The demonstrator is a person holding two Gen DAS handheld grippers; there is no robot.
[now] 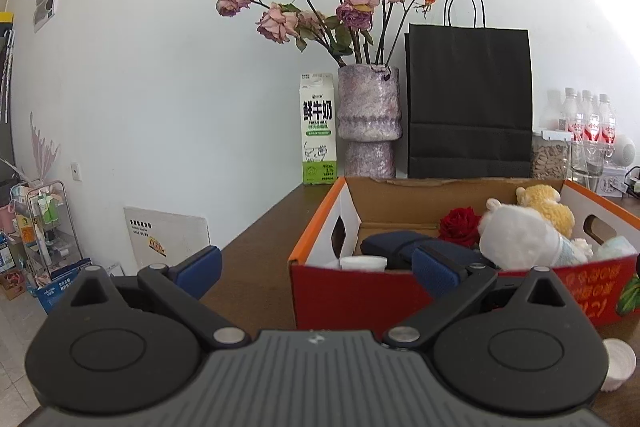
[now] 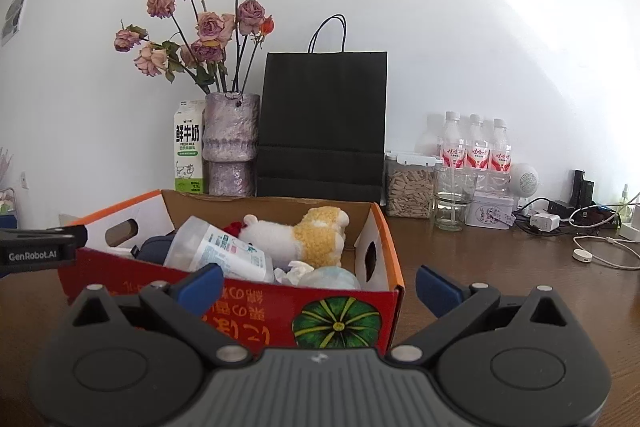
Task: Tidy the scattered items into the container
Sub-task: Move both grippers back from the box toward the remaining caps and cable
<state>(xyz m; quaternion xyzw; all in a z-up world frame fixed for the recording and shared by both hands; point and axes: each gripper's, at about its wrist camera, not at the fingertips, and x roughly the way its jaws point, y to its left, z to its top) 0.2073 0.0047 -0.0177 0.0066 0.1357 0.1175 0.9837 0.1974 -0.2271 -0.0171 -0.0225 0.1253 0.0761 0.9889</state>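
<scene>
brown table (image 2: 500,267), white wall (image 2: 440,27)

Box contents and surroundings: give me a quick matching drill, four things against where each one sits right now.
Things:
1. plush sheep
2. milk carton
3. black paper bag
4. white cap

Places:
A. on the table outside the box, near its front corner
B. inside the box
C. left of the vase, by the wall
D. right of the vase, by the wall

Pairs: 1-B, 2-C, 3-D, 4-A
</scene>
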